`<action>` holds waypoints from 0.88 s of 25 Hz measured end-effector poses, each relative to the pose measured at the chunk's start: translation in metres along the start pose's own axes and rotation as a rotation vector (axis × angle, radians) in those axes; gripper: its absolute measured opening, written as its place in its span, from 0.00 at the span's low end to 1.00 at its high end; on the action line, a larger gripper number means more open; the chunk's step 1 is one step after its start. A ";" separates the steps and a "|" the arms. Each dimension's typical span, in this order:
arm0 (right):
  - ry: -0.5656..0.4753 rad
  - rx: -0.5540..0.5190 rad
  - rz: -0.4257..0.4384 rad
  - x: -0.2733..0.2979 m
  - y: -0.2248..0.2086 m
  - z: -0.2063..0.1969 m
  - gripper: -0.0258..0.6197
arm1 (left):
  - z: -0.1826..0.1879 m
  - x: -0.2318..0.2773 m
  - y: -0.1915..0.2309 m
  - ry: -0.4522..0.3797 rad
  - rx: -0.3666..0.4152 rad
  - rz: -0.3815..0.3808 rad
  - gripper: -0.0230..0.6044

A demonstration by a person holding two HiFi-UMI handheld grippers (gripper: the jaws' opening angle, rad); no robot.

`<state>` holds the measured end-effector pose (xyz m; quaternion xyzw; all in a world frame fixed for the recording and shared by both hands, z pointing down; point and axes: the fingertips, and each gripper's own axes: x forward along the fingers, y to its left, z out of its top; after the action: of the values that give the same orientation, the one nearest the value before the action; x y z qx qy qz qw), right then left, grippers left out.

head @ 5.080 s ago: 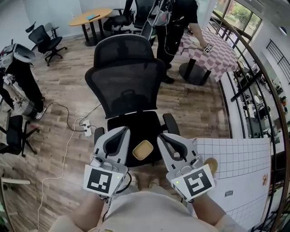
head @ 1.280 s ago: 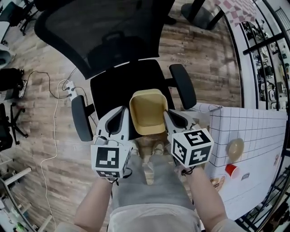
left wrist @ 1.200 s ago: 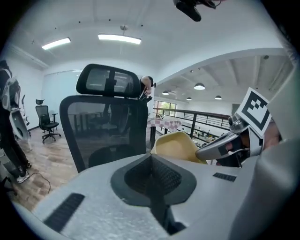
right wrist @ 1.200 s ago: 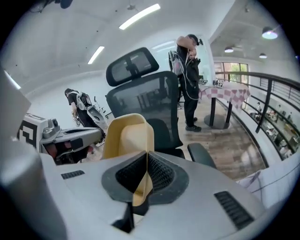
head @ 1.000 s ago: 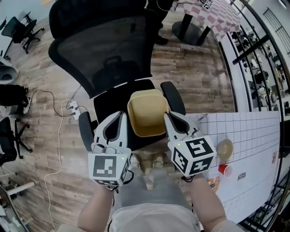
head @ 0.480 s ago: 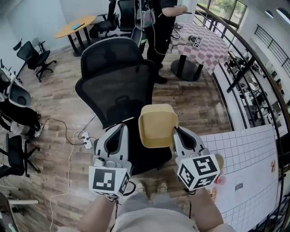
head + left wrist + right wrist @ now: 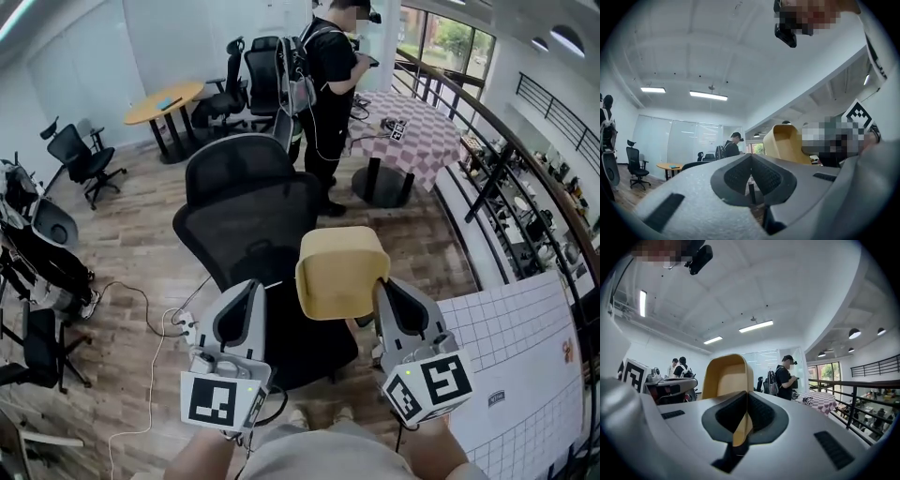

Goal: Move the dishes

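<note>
Since the earlier frames, both grippers had risen and the yellow dish point(image 7: 339, 272) had come up off the chair point(image 7: 251, 211) seat. The right gripper point(image 7: 382, 285) was pinching the dish's rim, jaws pressed on the thin yellow edge. The left gripper point(image 7: 251, 285) was beside it, jaws pressed together on nothing. The dish hung in the air over the chair, tipped up on edge. In the right gripper view its hollow looked empty. Step in hand was probably the carry, with the lift done. The next move likely calls for swinging right to the gridded tabletop point(image 7: 525, 347), levelling the dish, setting it down, then opening the jaws.
</note>
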<state>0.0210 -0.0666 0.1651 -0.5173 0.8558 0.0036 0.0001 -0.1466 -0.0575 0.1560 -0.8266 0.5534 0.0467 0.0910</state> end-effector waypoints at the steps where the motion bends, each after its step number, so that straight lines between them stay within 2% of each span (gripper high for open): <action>1: -0.007 -0.002 0.001 -0.003 0.000 0.003 0.08 | 0.005 -0.002 -0.003 -0.007 -0.007 -0.010 0.06; 4: -0.014 -0.004 0.007 -0.010 -0.001 0.007 0.08 | 0.016 -0.005 -0.009 -0.031 -0.041 -0.027 0.06; 8: -0.008 -0.008 0.019 -0.013 -0.002 0.006 0.08 | 0.014 -0.004 -0.013 -0.025 -0.020 -0.019 0.06; 17: 0.010 0.003 0.050 -0.010 -0.004 0.001 0.08 | 0.006 0.004 -0.022 0.001 -0.025 -0.033 0.06; 22: 0.043 0.005 -0.002 -0.019 -0.026 -0.006 0.08 | -0.001 0.022 -0.044 0.022 -0.034 -0.092 0.06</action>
<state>0.0529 -0.0613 0.1715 -0.5181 0.8551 -0.0096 -0.0168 -0.0974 -0.0612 0.1576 -0.8530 0.5151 0.0426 0.0728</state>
